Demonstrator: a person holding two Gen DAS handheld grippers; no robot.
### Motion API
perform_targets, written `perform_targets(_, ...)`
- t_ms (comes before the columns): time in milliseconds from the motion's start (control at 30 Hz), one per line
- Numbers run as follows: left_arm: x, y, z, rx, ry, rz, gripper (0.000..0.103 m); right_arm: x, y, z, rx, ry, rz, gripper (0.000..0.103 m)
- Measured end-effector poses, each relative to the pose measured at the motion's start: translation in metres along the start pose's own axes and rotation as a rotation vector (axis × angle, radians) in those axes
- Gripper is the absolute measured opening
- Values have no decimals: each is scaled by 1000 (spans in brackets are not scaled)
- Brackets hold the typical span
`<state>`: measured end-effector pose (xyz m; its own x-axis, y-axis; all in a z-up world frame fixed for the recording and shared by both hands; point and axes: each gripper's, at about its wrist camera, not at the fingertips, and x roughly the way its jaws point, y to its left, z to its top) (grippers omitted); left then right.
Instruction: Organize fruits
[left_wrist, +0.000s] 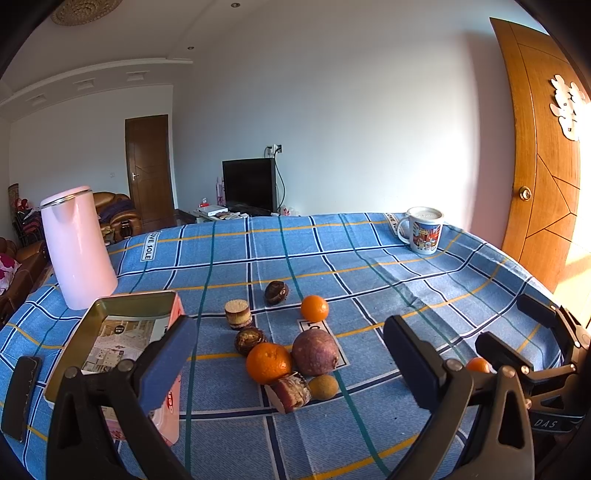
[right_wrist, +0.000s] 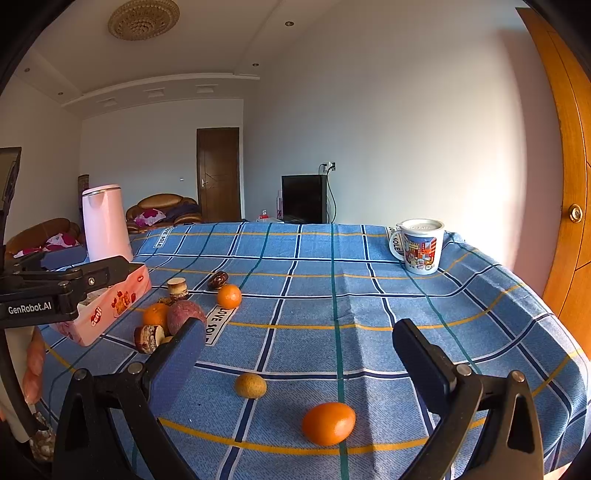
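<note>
Fruits lie in a cluster on the blue checked tablecloth (left_wrist: 369, 258): a big orange (left_wrist: 269, 362), a purple fruit (left_wrist: 315, 352), a small orange (left_wrist: 314, 308), a kiwi (left_wrist: 323, 386) and several brown pieces (left_wrist: 276, 292). My left gripper (left_wrist: 291, 362) is open and empty, hovering just before the cluster. An open pink tin (left_wrist: 122, 332) sits at its left. My right gripper (right_wrist: 299, 354) is open and empty above an orange (right_wrist: 328, 423) and a small brown-yellow fruit (right_wrist: 250, 385). The right gripper also shows in the left wrist view (left_wrist: 517, 325).
A pink kettle (left_wrist: 77, 247) stands at the far left of the table. A printed mug (left_wrist: 424, 229) stands at the far right corner. A dark phone (left_wrist: 20, 395) lies near the left edge. A wooden door (left_wrist: 543, 166) is at the right.
</note>
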<state>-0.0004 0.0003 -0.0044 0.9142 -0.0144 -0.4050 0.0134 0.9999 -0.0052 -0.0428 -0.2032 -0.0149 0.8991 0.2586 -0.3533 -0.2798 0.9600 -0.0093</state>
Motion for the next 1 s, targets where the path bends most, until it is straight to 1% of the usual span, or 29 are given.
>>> perform_targets(1000,0,0,-3,-13,6,0,103,2,9,-4,-8,10,18,102)
